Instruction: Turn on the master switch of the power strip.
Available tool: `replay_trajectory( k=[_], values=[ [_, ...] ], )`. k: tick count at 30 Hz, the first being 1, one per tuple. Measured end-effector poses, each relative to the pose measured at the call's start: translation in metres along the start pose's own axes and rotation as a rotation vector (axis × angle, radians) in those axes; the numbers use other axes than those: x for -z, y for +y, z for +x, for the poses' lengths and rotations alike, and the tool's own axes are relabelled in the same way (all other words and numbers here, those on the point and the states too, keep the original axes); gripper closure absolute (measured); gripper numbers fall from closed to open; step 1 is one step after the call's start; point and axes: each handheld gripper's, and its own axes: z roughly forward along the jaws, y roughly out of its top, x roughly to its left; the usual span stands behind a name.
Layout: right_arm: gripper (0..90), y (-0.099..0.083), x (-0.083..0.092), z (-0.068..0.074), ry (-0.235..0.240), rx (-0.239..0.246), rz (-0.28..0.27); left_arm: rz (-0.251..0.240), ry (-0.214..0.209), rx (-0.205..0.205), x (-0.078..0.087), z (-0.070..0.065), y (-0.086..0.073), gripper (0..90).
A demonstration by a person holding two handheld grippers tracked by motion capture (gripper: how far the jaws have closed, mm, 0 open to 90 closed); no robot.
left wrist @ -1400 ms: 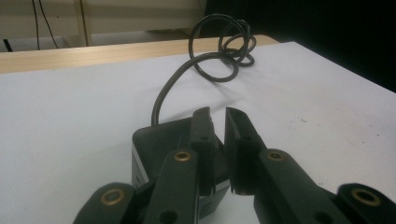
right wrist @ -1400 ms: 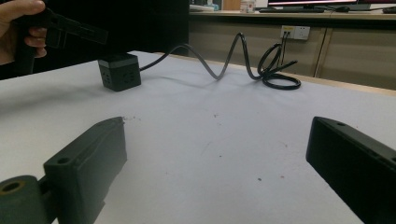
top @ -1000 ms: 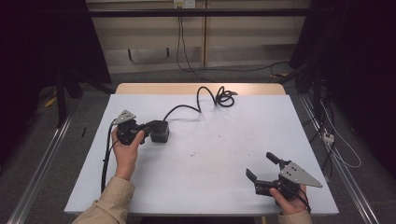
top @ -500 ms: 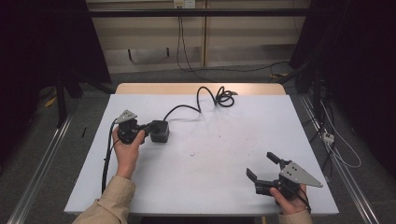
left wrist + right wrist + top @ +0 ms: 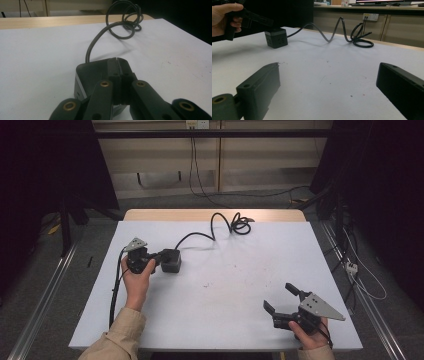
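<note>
Left gripper (image 5: 119, 65) fingers pressed flat together, nothing between them, tips over the top of the black cube (image 5: 86, 75) | right gripper (image 5: 327, 82) fingers spread wide over bare white table (image 5: 235, 285), well apart from the cube | cube sits at the table's left side | its black cord (image 5: 220, 222) runs back to a loose coil by the far edge

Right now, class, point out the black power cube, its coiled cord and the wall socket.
power cube (image 5: 276, 37), right gripper view, front side
coiled cord (image 5: 241, 225), high view, the loops
wall socket (image 5: 371, 17), right gripper view, faceplate
</note>
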Motion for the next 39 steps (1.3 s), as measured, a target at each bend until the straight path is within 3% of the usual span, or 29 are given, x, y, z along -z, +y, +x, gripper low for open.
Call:
replay_trajectory(
  k=[26, 39],
  values=[
    [5.0, 0.0001, 0.0002, -0.0006, 0.001, -0.003, -0.003, 0.02, 0.016, -0.009, -0.0047, -0.0005, -0.0033, 90.0],
    [5.0, 0.0005, 0.0002, -0.0006, 0.001, -0.002, -0.004, 0.031, 0.025, -0.036, -0.0041, -0.0029, -0.003, 90.0]
  ],
)
